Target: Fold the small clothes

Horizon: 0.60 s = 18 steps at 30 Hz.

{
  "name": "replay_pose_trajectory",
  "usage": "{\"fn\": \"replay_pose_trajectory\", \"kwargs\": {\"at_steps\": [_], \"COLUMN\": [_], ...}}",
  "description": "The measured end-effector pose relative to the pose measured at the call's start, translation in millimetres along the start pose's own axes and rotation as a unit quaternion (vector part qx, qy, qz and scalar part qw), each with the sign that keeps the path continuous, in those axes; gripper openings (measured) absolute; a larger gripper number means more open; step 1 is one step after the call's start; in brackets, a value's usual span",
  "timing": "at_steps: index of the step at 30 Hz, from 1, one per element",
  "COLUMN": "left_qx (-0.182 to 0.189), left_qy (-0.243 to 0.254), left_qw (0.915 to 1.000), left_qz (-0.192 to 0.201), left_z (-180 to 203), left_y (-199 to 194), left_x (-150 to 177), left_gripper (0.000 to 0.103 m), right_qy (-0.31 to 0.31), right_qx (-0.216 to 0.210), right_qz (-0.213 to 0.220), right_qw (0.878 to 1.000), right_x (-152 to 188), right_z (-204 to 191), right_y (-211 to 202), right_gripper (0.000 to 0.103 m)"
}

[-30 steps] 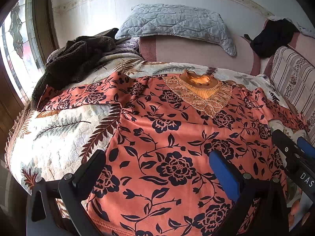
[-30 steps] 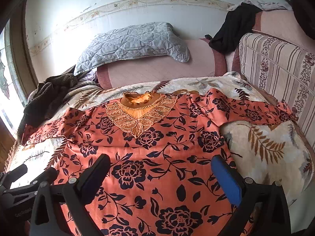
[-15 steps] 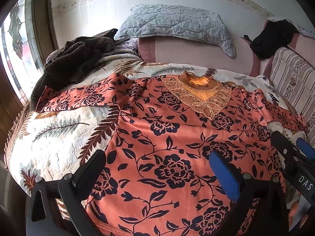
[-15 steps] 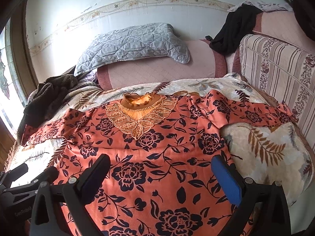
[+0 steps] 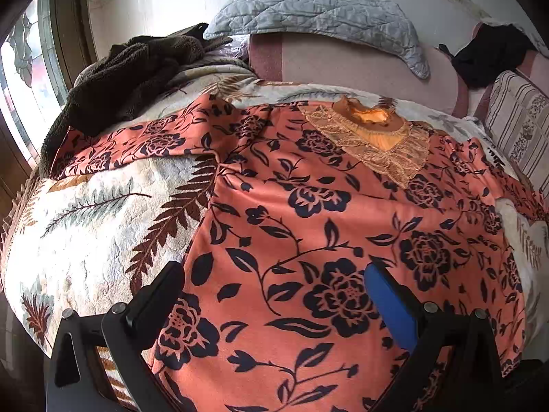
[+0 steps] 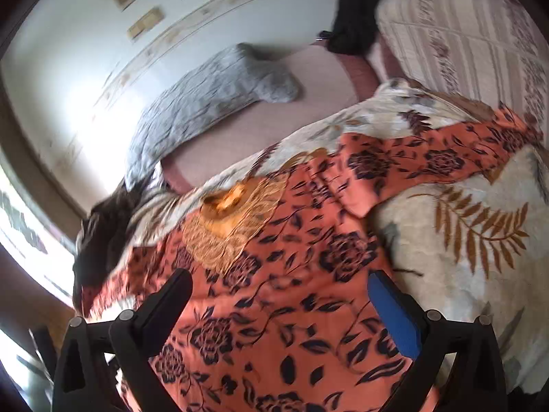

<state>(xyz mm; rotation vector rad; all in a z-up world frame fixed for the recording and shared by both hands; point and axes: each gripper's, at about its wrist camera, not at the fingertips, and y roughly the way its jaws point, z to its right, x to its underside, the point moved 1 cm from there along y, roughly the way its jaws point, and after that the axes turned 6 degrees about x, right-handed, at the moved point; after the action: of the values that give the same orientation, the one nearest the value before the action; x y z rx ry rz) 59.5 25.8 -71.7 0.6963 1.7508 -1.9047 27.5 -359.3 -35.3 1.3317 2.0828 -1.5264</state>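
Since a moment ago the right gripper has tilted and swung towards the blouse's right sleeve. Spread flat on the leaf-print blanket, the blouse awaits folding. Both grippers, left gripper included, gape wide, empty.

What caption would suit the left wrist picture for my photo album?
Open left gripper poised over an orange floral top spread flat on a leaf-print blanket, grey pillow behind.
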Motion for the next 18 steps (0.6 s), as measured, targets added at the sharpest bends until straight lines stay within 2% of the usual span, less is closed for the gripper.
{"fn": "replay_pose_trajectory", "kwargs": {"at_steps": [2,4,6,7,9,12,14,18], "left_qx": [-0.002,-0.005,-0.005,-0.003,-0.003,0.005,0.011,0.013], "left_qy": [-0.007,-0.015,-0.026,-0.030,-0.033,-0.041,-0.049,-0.060], "left_qw": [1.0000,0.9998,0.9995,0.9994,0.9994,0.9991,0.9987,0.9981], "left_qz": [-0.005,-0.009,-0.019,-0.017,-0.013,-0.001,0.000,-0.010], "left_z": [-12,-23,-33,-37,-43,-49,-52,-56], "left_y": [13,24,33,37,41,48,55,67], "left_x": [1,0,-1,-3,-7,-14,-15,-13], "left_gripper": [0.103,0.103,0.103,0.103,0.103,0.103,0.103,0.103], "right_qy": [0.079,0.170,0.249,0.279,0.331,0.366,0.365,0.366], "right_qx": [-0.006,-0.008,-0.004,0.006,0.013,0.027,0.024,0.071], "right_qz": [0.018,0.026,0.032,0.034,0.041,0.049,0.055,0.046], "right_qw": [0.997,0.985,0.968,0.960,0.943,0.929,0.929,0.927], "right_x": [-29,-54,-74,-82,-97,-115,-127,-136], "right_z": [59,128,196,225,276,318,329,338], "right_y": [6,16,30,34,41,54,63,89], "right_gripper": [0.103,0.102,0.092,0.089,0.077,0.077,0.077,0.077]}}
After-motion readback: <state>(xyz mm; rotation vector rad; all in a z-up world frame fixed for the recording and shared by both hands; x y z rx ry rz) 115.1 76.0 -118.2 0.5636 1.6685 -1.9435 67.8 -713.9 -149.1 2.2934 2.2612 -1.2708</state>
